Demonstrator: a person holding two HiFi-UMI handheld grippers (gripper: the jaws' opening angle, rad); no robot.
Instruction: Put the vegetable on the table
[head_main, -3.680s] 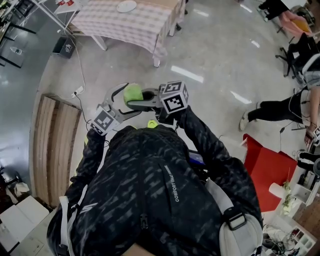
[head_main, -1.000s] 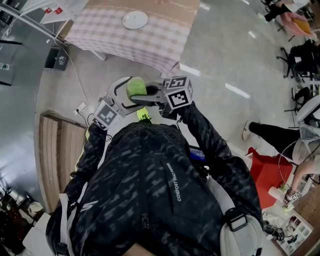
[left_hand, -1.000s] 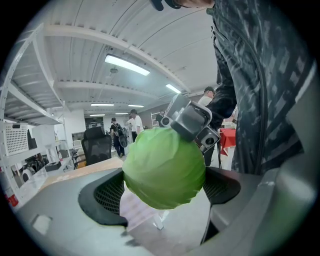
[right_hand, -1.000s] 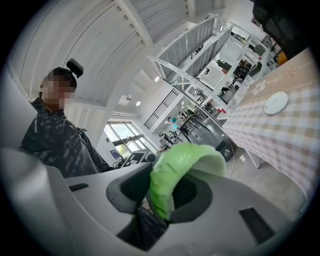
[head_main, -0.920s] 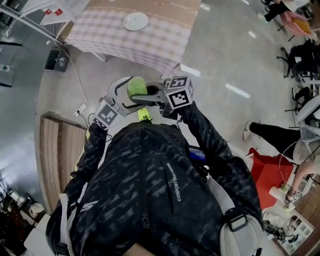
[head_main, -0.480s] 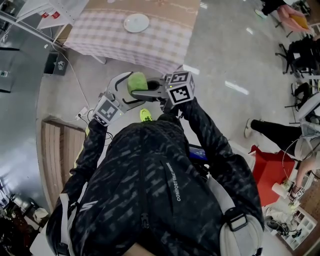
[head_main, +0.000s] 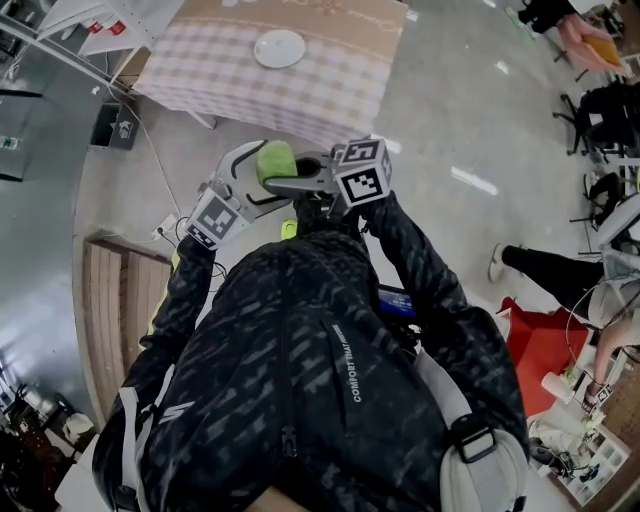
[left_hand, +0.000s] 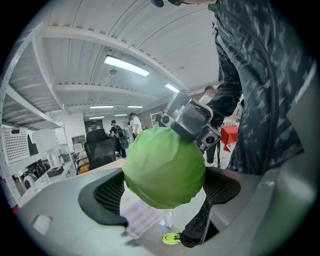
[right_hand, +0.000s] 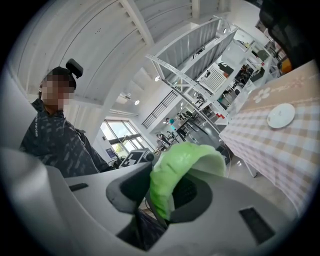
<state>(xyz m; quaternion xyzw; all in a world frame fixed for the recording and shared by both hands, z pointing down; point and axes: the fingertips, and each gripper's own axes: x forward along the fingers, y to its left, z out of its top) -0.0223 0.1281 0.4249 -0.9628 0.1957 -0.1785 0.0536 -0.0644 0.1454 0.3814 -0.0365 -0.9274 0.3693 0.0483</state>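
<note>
A green cabbage (head_main: 274, 160) hangs in the air in front of the person, over the floor. Both grippers grip it: my left gripper (head_main: 252, 172) comes in from the left, and its pads press the round head (left_hand: 164, 167) on both sides. My right gripper (head_main: 290, 178) reaches in from the right, shut on the cabbage's cut edge (right_hand: 182, 175). Ahead stands the table (head_main: 220, 75) with a checked cloth and a white plate (head_main: 279, 48); it also shows at the right of the right gripper view, table (right_hand: 280, 150) and plate (right_hand: 281, 115).
A wooden platform (head_main: 115, 310) lies on the floor at the left, with cables (head_main: 152, 160) and a black box (head_main: 117, 128) near the table's leg. At the right are a red mat (head_main: 535, 345), a seated person's legs (head_main: 560, 262) and office chairs.
The person has walked toward the table, which now lies closer and lower in the head view. Both grippers kept their hold on the cabbage and rose slightly.
</note>
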